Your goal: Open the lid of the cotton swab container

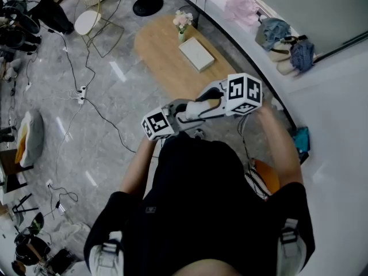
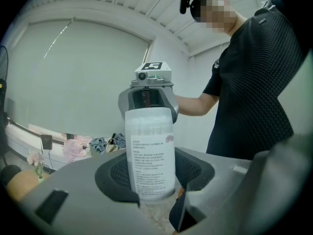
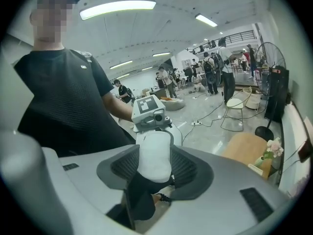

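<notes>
The cotton swab container [image 2: 149,153] is frosted, translucent plastic with a smooth printed label (paper or film, hard to tell). The left gripper [image 2: 155,175] has matt grey plastic jaws with dark, ribbed pads [image 2: 117,173] that look rubbery. The floor [image 1: 115,91] is glossy grey stone, the oval table [image 1: 161,56] is smooth pale wood, and the person's shirt [image 1: 195,200] is black textured cloth.
</notes>
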The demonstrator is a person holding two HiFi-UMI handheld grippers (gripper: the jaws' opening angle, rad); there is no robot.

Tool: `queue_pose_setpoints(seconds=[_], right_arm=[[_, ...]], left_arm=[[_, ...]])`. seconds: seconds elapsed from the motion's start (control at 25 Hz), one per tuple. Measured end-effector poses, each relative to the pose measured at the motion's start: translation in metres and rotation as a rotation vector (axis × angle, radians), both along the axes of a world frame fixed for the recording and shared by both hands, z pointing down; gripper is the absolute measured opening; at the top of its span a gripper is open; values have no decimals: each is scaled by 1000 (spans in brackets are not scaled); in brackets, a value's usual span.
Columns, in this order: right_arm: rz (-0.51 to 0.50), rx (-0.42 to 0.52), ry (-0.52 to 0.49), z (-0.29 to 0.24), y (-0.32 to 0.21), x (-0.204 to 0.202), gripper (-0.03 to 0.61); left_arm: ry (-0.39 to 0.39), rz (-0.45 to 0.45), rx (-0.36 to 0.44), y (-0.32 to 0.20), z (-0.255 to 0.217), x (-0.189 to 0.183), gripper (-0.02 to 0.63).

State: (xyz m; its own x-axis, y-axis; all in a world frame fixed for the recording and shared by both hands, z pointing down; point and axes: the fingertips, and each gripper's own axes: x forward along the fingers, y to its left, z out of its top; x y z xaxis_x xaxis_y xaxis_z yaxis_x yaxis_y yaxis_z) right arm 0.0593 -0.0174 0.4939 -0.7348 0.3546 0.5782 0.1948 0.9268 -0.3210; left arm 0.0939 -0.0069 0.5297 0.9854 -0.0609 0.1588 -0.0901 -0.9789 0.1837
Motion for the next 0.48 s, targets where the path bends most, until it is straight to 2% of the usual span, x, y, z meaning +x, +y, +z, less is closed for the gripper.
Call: queue_pose_setpoints(seconds=[0.12, 0.32, 0.48], right_arm=[[-2, -48, -5, -1, 1, 2, 181], [23, -192, -49, -11, 1, 1, 181], [29, -207, -45, -9, -1, 0, 183]], left_arm=[[-17, 2, 22, 1, 2, 1, 202], [-57, 21, 75, 3, 1, 3, 199], [-62, 25, 72, 3, 3, 1, 199]])
